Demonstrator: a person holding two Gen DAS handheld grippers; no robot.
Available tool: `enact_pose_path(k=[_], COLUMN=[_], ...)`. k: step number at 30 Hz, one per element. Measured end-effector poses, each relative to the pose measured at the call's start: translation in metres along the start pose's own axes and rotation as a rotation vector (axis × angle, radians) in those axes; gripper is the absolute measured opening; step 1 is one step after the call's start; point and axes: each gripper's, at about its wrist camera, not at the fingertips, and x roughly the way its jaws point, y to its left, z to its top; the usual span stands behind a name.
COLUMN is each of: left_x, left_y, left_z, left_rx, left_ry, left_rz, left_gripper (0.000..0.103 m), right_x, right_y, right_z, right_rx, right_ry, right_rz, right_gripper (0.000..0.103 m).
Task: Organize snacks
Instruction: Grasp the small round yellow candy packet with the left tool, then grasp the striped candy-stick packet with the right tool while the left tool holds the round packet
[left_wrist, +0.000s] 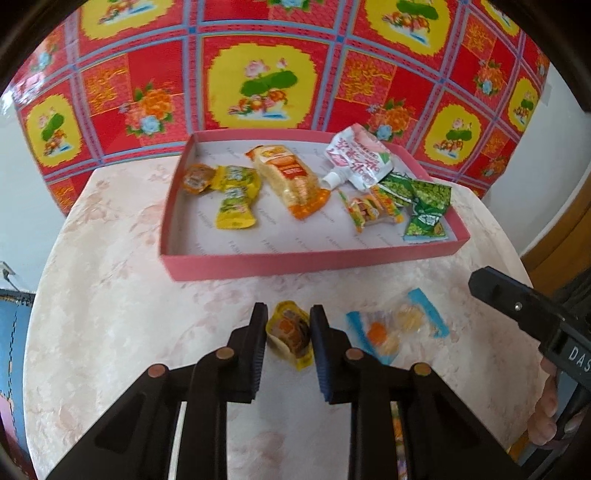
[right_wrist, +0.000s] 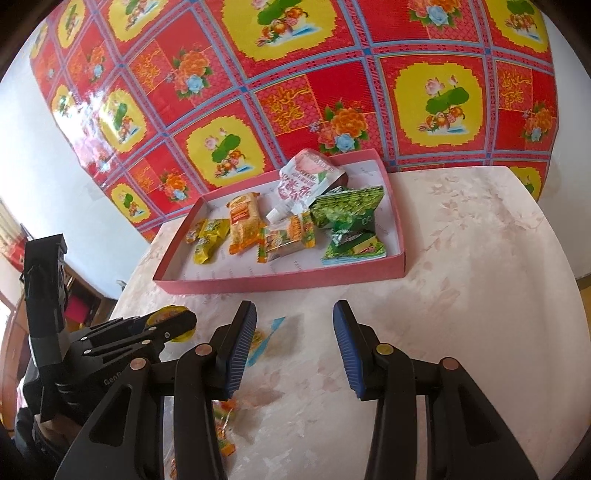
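Note:
A pink shallow box (left_wrist: 295, 260) stands on the round table and holds several snack packets. It also shows in the right wrist view (right_wrist: 280, 284). My left gripper (left_wrist: 289, 325) has its fingers around a small yellow snack packet (left_wrist: 291, 334) low over the table, close on both sides; real contact is unclear. From the right wrist view the same packet (right_wrist: 173, 314) sticks out past the left gripper's fingers. My right gripper (right_wrist: 294, 314) is open and empty above the table. A clear candy bag with blue ends (left_wrist: 397, 326) lies to the right of the yellow packet, partly hidden in the right wrist view (right_wrist: 264, 341).
A red and yellow flowered sheet (left_wrist: 266, 74) hangs behind the table. The marbled pink tabletop (right_wrist: 480, 277) stretches to the right of the box. More orange wrappers (right_wrist: 225, 424) lie under the right gripper's left finger. Wooden furniture stands off the table's edges.

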Motion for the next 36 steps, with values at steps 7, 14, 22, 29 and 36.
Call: enact_pose_path(k=[7, 14, 22, 29, 36], left_x=[-0.013, -0.022, -0.031, -0.037, -0.037], left_y=[0.013, 0.021, 0.034, 0.047, 0.053], left_z=[-0.014, -0.026, -0.039, -0.045, -0.047], left_rx=[-0.025, -0.045, -0.075, -0.107, -0.118], left_ry=[-0.011, -0.015, -0.021, -0.027, -0.027], left_rz=[0.012, 0.016, 0.026, 0.029, 0.021], left_gripper=[0.024, 0.024, 0.024, 0.024, 0.024], right_x=[-0.001, -0.001, 0.002, 0.013, 0.023], right_y=[0.013, 0.024, 0.039, 0.054, 0.062], right_z=[-0.015, -0.031, -0.045, -0.057, -0.064], right_rx=[-0.02, -0.028, -0.048, -0.089, -0.114], right_ry=[0.024, 0.063, 0.116, 0.177, 0.212], right_rz=[0.003, 0.002, -0.02, -0.034, -0.059], right_gripper=[0.045, 0.045, 0.045, 0.045, 0.045])
